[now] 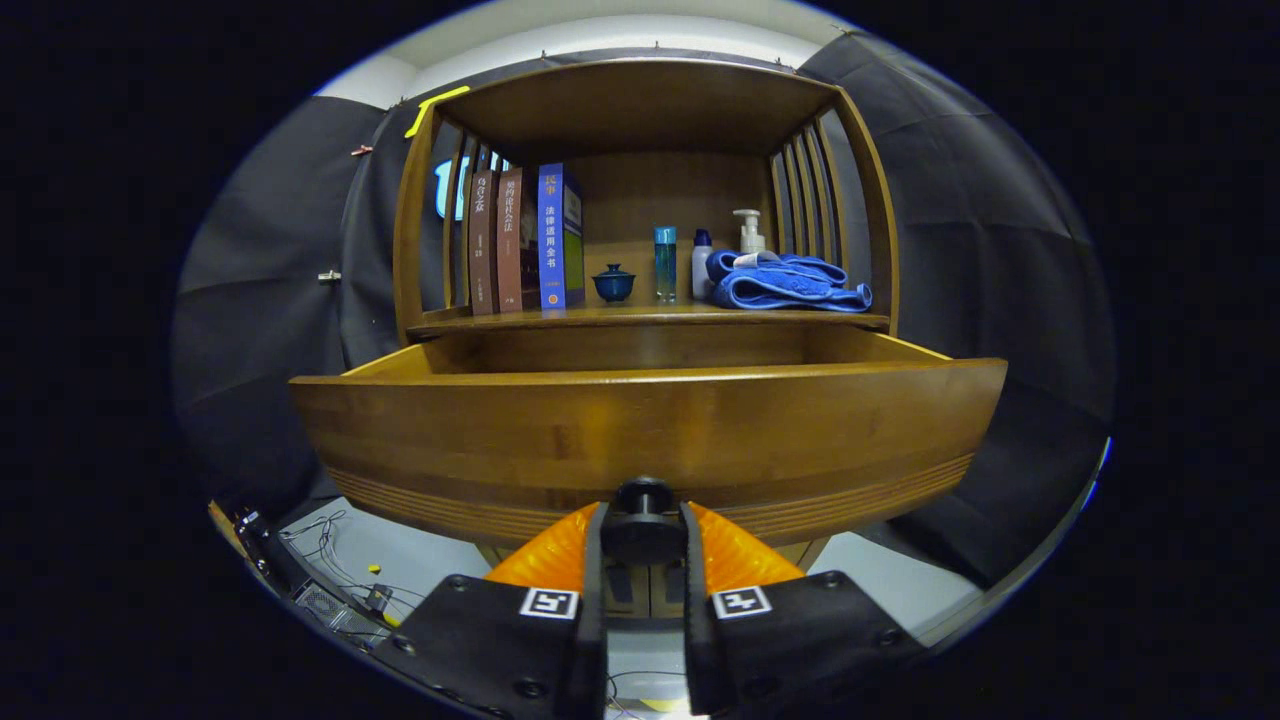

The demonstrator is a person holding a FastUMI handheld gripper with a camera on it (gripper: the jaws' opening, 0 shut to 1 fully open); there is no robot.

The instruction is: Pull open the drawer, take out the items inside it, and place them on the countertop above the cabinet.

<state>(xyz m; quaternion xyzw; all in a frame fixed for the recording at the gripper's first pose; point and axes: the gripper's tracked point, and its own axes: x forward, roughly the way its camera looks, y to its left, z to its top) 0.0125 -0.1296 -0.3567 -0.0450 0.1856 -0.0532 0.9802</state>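
Books [520,240] stand upright at about ten o'clock on the tabletop [600,318] above the drawer, against the cabinet's slatted left side. Moving right along that surface come a small blue lidded cup [613,284], a tall teal bottle [665,263], a white bottle with a blue cap [702,265], a pump bottle [748,232], then a folded blue towel [785,282] at about one o'clock.

Below them the drawer [650,430] is pulled well out toward the camera — its broad wooden front fills the centre, and its interior is hidden behind that front, so I cannot tell what lies inside.

At six o'clock the gripper [643,545] sits narrow, its orange fingers [545,560] closed on the dark round knob [643,515] at the lower middle of the drawer front, one finger pressing each side.

The drawer looks like solid wood — stiff, fairly heavy, likely to slide with some drag, so a straight, level pull by the knob suits it. The knob is small, hard and smooth; a squeeze across its neck, behind the head, should resist slipping off better than pinching the head itself.
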